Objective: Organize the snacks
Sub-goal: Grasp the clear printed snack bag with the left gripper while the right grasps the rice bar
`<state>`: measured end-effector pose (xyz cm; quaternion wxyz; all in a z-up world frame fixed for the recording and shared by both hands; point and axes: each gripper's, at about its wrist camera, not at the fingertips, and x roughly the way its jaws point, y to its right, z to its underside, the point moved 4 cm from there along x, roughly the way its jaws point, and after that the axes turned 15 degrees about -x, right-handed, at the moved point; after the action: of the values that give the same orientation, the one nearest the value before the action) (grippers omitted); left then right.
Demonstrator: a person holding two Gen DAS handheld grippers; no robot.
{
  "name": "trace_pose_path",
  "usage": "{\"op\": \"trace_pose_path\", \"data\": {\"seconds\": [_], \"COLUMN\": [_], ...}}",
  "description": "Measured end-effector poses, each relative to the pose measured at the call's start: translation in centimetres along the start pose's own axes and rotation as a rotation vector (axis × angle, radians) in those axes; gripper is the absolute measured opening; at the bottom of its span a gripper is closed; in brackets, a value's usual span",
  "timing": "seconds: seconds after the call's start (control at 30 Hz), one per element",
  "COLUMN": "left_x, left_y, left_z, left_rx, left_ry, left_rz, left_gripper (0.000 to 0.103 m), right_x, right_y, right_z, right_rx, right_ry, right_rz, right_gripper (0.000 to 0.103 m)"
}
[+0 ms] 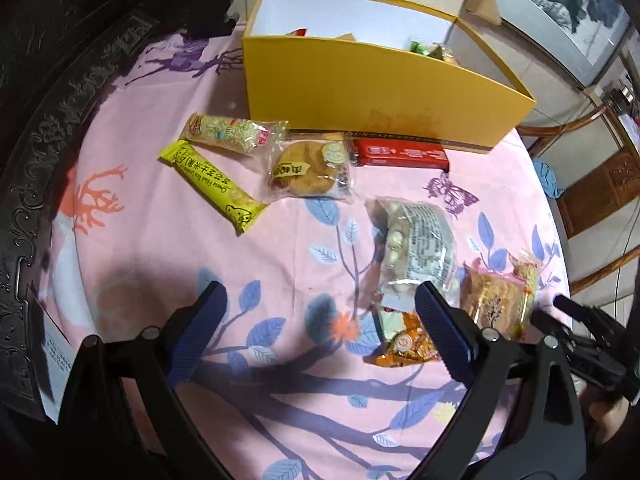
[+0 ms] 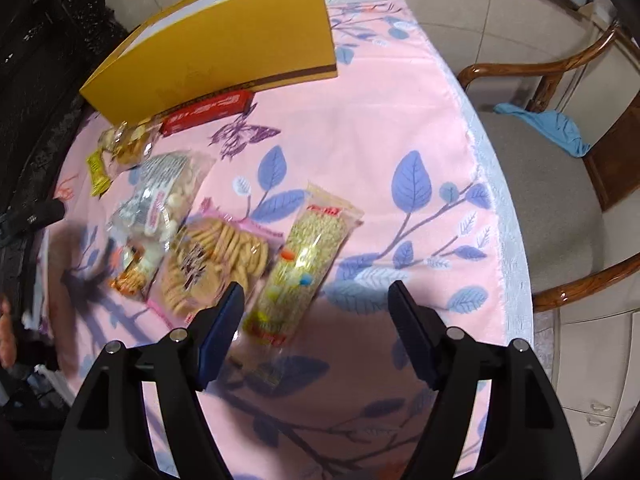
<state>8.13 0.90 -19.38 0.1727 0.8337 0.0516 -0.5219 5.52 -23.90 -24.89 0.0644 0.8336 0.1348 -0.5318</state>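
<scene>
An open yellow box stands at the far side of the pink floral tablecloth and holds a few snacks. In front of it lie a green rice-cracker pack, a yellow bar, a wrapped pastry and a red pack. My left gripper hangs open over bare cloth, its right finger beside an orange packet and a bag of white balls. My right gripper is open above the near end of a long rice-bar pack, beside a cookie bag.
Dark carved furniture borders the table on the left. A wooden armchair with a blue cloth on its seat stands past the table's right edge. A framed picture leans behind the box.
</scene>
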Motion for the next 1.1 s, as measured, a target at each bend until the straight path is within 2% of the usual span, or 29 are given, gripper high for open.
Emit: {"op": "trace_pose_path", "data": {"seconds": [0.07,0.13,0.23,0.27,0.3,0.37,0.5,0.67,0.77,0.87,0.93,0.97,1.03,1.1], "left_x": [-0.1,-0.1,0.0,0.0,0.0,0.4,1.7,4.0,5.9,8.5,10.0,10.6,10.4,10.2], "left_y": [0.1,0.1,0.0,-0.1,-0.2,0.0,1.8,6.4,8.6,9.7,9.9,9.8,9.7,9.8], "left_z": [0.5,1.1,1.8,1.9,2.0,1.8,0.9,-0.3,-0.7,-0.4,0.2,0.6,0.8,1.0], "left_rx": [0.011,0.017,0.021,0.019,0.016,0.005,-0.007,0.067,0.109,0.145,0.167,0.170,0.161,0.182], "left_ry": [-0.004,-0.011,-0.024,-0.027,-0.028,-0.039,-0.055,-0.056,-0.060,-0.086,-0.106,-0.121,-0.089,-0.078], "left_rz": [0.000,-0.004,-0.011,-0.015,-0.017,-0.016,0.012,0.013,-0.022,-0.097,-0.129,-0.121,-0.101,-0.091], "left_gripper": [0.097,0.097,0.097,0.097,0.097,0.097,0.097,0.097,0.097,0.096,0.086,0.076,0.073,0.059], "right_x": [1.6,2.8,3.6,3.7,3.6,3.5,3.0,2.2,1.9,1.7,1.6,1.6,1.6,1.6], "right_y": [0.1,-0.4,-2.0,-2.3,-2.5,-2.5,-1.3,-1.3,-1.7,-1.8,-1.7,-1.7,-1.7,-1.7], "right_z": [0.0,0.1,-0.1,-0.1,-0.1,0.0,1.4,2.5,2.8,3.0,3.2,3.3,3.3,3.3], "right_rx": [0.008,0.023,-0.096,-0.114,-0.128,-0.145,-0.113,-0.110,-0.109,-0.101,-0.091,-0.088,-0.086,-0.082], "right_ry": [-0.029,-0.043,-0.025,-0.009,0.006,0.008,-0.007,-0.016,-0.016,-0.004,0.002,0.006,0.015,0.019], "right_rz": [0.019,-0.008,0.096,0.102,0.098,0.093,0.081,0.079,0.088,0.088,0.085,0.085,0.089,0.089], "right_gripper": [0.073,0.072,0.068,0.056,0.040,0.029,0.029,0.030,0.030,0.030,0.030,0.030,0.030,0.031]}}
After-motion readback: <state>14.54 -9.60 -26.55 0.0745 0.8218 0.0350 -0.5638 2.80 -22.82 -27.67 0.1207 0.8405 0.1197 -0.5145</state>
